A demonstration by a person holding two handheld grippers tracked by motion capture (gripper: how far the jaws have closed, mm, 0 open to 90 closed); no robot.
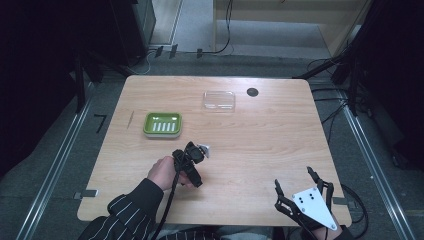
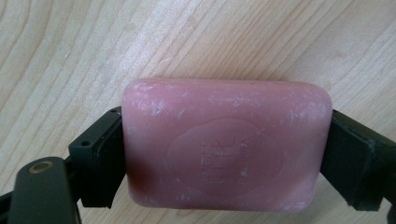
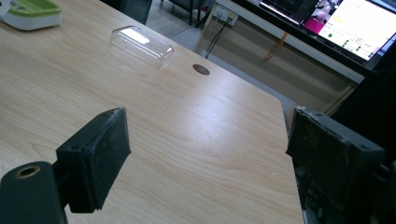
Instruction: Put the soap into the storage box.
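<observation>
Fingers point(image 2: 100, 158) of the left gripper point(image 2: 224, 158) are seen pressed against the two short ends of a pink soap point(image 2: 226, 144), which is held between them just above the desk point(image 2: 196, 37). In the high view, the left gripper point(image 1: 192, 162) is found near the middle of the desk point(image 1: 260, 135), with a green dish point(image 1: 162, 124) lying just beyond it and a clear lid point(image 1: 219, 100) farther back. The right gripper point(image 1: 300, 192) is held wide apart and empty at the near right edge; its fingers point(image 3: 95, 156) are seen spread over bare wood.

Several risks are judged from here. The soap is gripped only by its rounded ends, and its surface looks smooth and waxy, so it could be squeezed out or twisted loose if the hand is tilted quickly. If it is carried low toward the dish, its bottom edge could be caught on the rim and the light dish pushed aside. If it is released off centre, it could be left resting askew on the rim, and the lid would then not be seated properly.
</observation>
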